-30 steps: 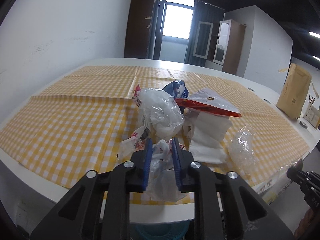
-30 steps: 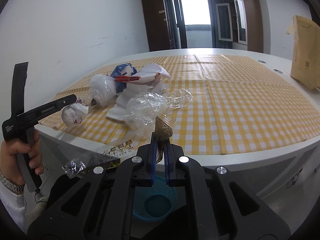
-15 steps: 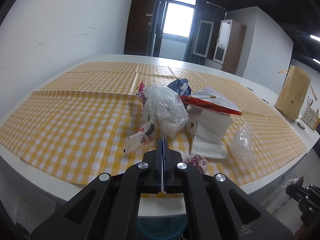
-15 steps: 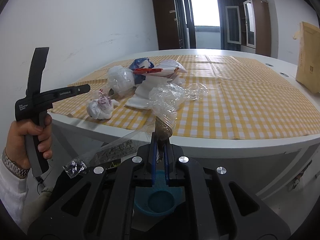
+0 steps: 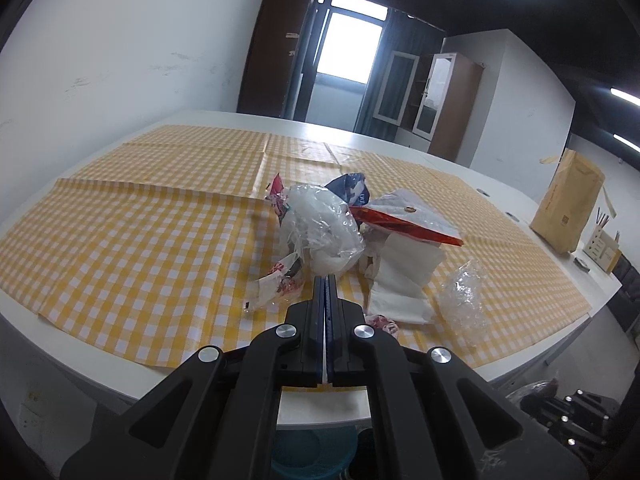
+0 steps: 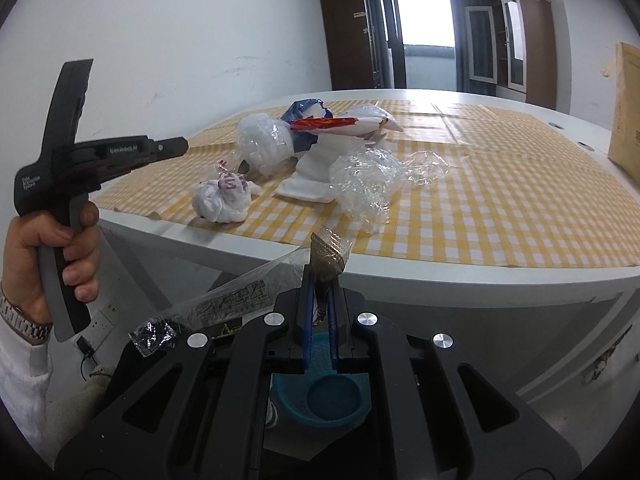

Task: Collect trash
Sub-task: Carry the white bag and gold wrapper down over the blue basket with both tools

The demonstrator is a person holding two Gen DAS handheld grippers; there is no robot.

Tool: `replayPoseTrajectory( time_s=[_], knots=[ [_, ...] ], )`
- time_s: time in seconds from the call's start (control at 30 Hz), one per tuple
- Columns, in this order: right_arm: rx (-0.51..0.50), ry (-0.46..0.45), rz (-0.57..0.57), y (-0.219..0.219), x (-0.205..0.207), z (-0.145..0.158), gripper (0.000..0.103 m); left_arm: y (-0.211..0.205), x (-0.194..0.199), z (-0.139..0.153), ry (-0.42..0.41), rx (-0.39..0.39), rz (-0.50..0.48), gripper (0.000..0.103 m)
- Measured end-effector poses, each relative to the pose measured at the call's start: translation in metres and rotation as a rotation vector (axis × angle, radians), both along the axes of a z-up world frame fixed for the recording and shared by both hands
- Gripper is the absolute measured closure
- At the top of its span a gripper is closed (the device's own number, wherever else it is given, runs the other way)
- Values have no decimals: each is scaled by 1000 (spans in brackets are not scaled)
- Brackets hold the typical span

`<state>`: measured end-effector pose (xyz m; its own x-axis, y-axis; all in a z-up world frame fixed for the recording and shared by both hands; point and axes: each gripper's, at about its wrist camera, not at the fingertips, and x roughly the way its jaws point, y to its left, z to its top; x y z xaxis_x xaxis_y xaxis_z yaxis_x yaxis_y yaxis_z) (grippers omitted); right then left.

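The clear wrapper is pinched in the right gripper, its jaws nearly together on the crumpled brown-gold end while the printed tail trails off to the gripper's left. It hangs below the table edge, directly above the blue bin that sits under the gripper. It looks almost weightless, crackly and slick, so it will likely cling or flutter rather than drop straight when let go.

The left gripper has its jaws pressed flat together with nothing between them. Just ahead of its tips, on the cloth, lies the rest of the trash: a tied white plastic bag, soft and airy, best taken at a bunched fold; a small printed wrapper to its front left; folded white paper to the right, which is limp and should be gripped at an edge; and a crumpled clear film further right, springy and slippery. A small knotted white bag lies near the table edge, close under the left gripper.

All this rests on a yellow checked tablecloth over a white table. A brown paper bag stands far to the right. Beyond are white walls, a dark wardrobe and a bright window.
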<state>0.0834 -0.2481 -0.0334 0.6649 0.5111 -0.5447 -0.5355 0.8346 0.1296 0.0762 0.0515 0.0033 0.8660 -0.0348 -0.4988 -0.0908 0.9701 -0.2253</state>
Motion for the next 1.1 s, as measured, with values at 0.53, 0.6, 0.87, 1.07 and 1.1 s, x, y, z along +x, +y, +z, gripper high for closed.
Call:
replayPoseTrajectory(
  time_s=[0.53,0.6,0.87,1.07,1.1],
  knots=[
    [-25,25,-19,-14,-5,-20,98,-54,11,-23,117,217,-99,30],
    [-30,38,-26,-15,-3,-26,98,-53,21,-31,156,238,-94,25],
    [-65,69,-37,-13,0,-45,98,-50,30,-43,185,269,-89,53],
    [-103,82,-60,-8,4,-61,98,-49,-14,-19,71,162,-129,54],
    [-112,82,-70,-7,4,-65,98,-50,-22,-18,61,151,-144,54]
  ],
)
